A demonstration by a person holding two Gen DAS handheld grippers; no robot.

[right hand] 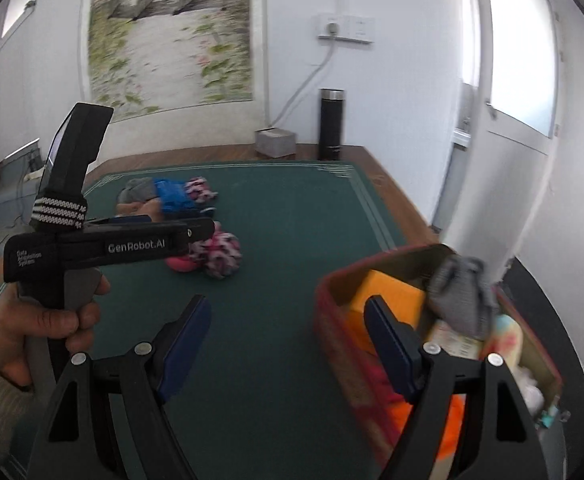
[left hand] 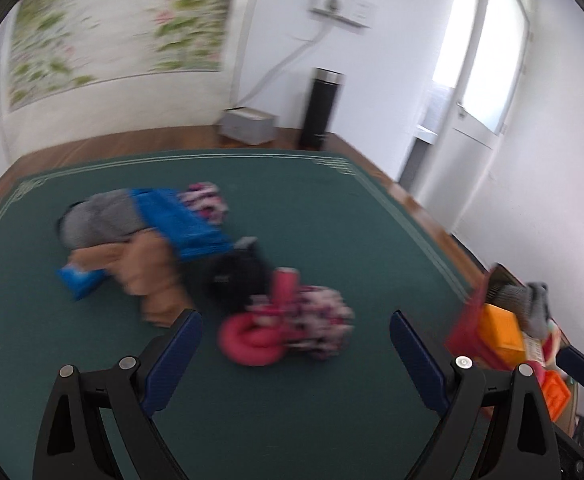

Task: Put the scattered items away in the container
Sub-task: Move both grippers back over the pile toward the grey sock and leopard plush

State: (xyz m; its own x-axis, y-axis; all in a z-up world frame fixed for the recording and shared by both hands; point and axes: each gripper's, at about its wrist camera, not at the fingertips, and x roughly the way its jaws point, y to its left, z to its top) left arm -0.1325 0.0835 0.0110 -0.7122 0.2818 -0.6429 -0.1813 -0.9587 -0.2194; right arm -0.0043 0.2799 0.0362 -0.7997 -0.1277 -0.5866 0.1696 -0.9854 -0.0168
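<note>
A red-walled container (right hand: 334,320) stands at the table's right front, holding an orange block (right hand: 388,296), a grey cloth (right hand: 464,296) and other items; it also shows in the left wrist view (left hand: 468,328). Scattered items lie on the green mat: a pink ring toy (left hand: 251,340) with a pink patterned cloth (left hand: 320,320), a black item (left hand: 235,276), a tan cloth (left hand: 147,272), a blue box (left hand: 183,224) and a grey cloth (left hand: 99,220). My left gripper (left hand: 296,340) is open and empty, just before the pink toy. My right gripper (right hand: 287,328) is open and empty, one finger over the container.
A black flask (right hand: 332,124) and a grey box (right hand: 275,142) stand at the table's far edge by the wall. The left hand-held gripper body (right hand: 103,246) crosses the left of the right wrist view. The wooden table edge (left hand: 432,216) runs along the right.
</note>
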